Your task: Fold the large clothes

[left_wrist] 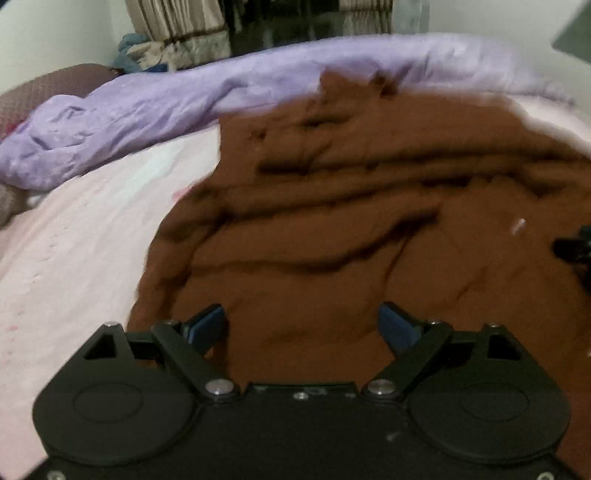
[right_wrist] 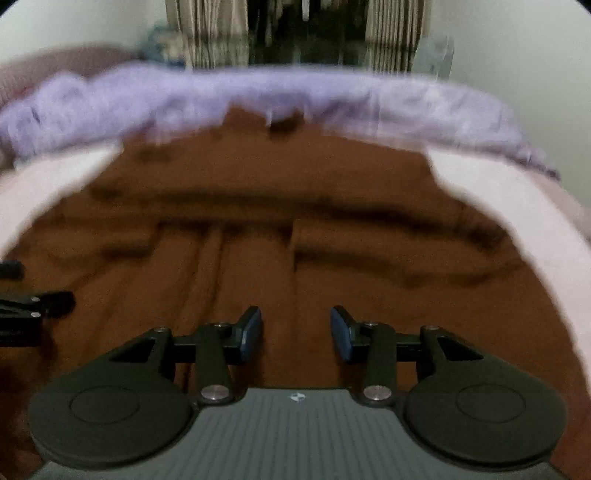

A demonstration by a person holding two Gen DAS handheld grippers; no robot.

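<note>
Left wrist view: the left tool (left_wrist: 301,325) hangs spread and empty over the brown garment (left_wrist: 351,229), which lies rumpled on the pink bed sheet (left_wrist: 92,229) near the lilac quilt (left_wrist: 155,107); it looks soft, limp, best pinched at an edge. Right wrist view: the right tool (right_wrist: 295,328) stands apart, holding nothing, above the garment, whose creases run crosswise; its long axis cannot be told through the blur.

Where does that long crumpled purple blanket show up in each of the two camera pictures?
Left wrist view: the crumpled purple blanket runs along the top, from the left edge to the upper right, behind the brown garment.
Right wrist view: the same blanket arcs across the upper part, blurred, again behind the brown garment.
Shared landmark: the striped curtains beyond the blanket.
</note>
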